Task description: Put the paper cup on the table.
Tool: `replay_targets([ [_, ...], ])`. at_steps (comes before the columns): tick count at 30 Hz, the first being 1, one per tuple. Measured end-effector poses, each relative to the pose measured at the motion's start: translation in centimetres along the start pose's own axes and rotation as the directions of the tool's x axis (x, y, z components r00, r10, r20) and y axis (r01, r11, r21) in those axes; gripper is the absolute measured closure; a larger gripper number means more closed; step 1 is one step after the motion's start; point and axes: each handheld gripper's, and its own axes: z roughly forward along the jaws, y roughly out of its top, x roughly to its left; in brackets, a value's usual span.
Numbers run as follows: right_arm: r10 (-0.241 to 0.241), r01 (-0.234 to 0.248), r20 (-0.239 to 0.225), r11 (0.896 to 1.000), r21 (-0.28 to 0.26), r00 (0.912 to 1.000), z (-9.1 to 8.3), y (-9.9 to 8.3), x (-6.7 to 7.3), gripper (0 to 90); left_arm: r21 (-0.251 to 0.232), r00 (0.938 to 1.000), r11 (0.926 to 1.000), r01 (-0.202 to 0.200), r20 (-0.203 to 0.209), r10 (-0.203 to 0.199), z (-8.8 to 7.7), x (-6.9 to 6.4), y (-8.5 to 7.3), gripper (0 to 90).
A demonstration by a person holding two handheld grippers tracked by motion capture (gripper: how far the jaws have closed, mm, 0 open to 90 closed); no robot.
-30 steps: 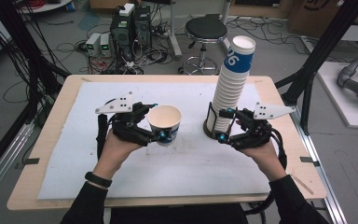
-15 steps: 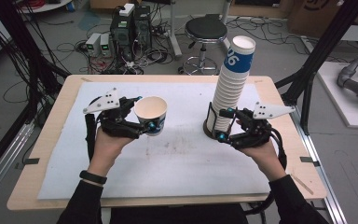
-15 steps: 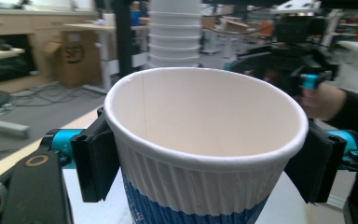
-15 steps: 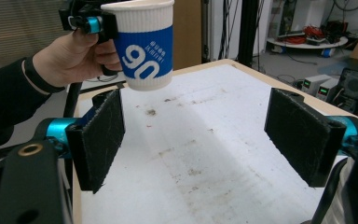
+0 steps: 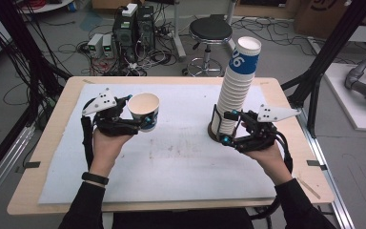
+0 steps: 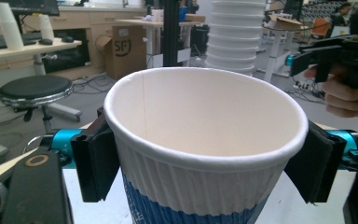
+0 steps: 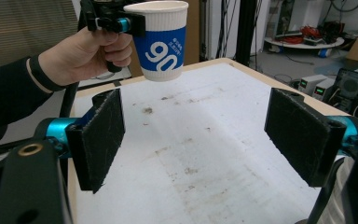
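— since we've got the single cup (image 5: 144,110) pinched under its rim by the left gripper (image 5: 138,123), upright and clear of the table (image 5: 52,143), how do we set it down well?

— we keep it level, bring it low over the white mat (image 5: 171,157) on the left side, well apart from the cup stack (image 5: 236,90), and let the base sit flat before we ease the pads (image 6: 93,163) off. they're clamped on the ribbed wall at both sides, so we'd open slowly so the cup doesn't tip.

— and the right gripper (image 5: 228,129)?

— from above it sits just beside the foot of the stack. in the right gripper view its jaws stand apart with nothing but mat between them, so we judge it isn't holding the stack. we'd hold it there so the tall column isn't knocked.

— what can't we make out?

— the cup's base is cut off in the left gripper view, so its height over the mat is hard to read. whether the stack stands in a dark holder at its foot, we can't tell. its top is cropped in the left gripper view too.
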Motion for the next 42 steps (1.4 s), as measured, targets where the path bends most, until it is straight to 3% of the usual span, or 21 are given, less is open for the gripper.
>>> replay_targets([
  [6,-0.006,0.006,0.002,1.0,0.005,1.0,0.1,-0.1,0.0,20.4,0.005,0.9987,1.0,0.003,-0.051,-0.002,0.0,1.0,-0.6,21.9],
  [22,-0.032,0.032,0.022,0.999,0.018,0.9993,0.0,-0.5,0.3,20.4,-0.002,0.9912,0.9995,0.03,-0.129,-0.03,0.5,3.1,-2.2,21.8],
  [26,-0.04,0.039,0.034,0.999,0.026,0.9986,0.0,-0.8,0.3,20.4,0.001,0.9889,0.9986,0.053,-0.139,-0.053,0.6,3.7,-2.8,21.6],
  [35,-0.042,0.04,0.047,0.998,0.04,0.998,0.2,-1.2,0.2,20.4,0.004,0.9843,0.9983,0.057,-0.168,-0.056,1.3,4.3,-4.1,21.4],
  [42,-0.025,0.023,0.04,0.999,0.034,0.9989,0.3,-1.4,0.2,20.4,0.031,0.985,0.9963,0.079,-0.156,-0.074,2.1,4.7,-4.9,20.6],
])
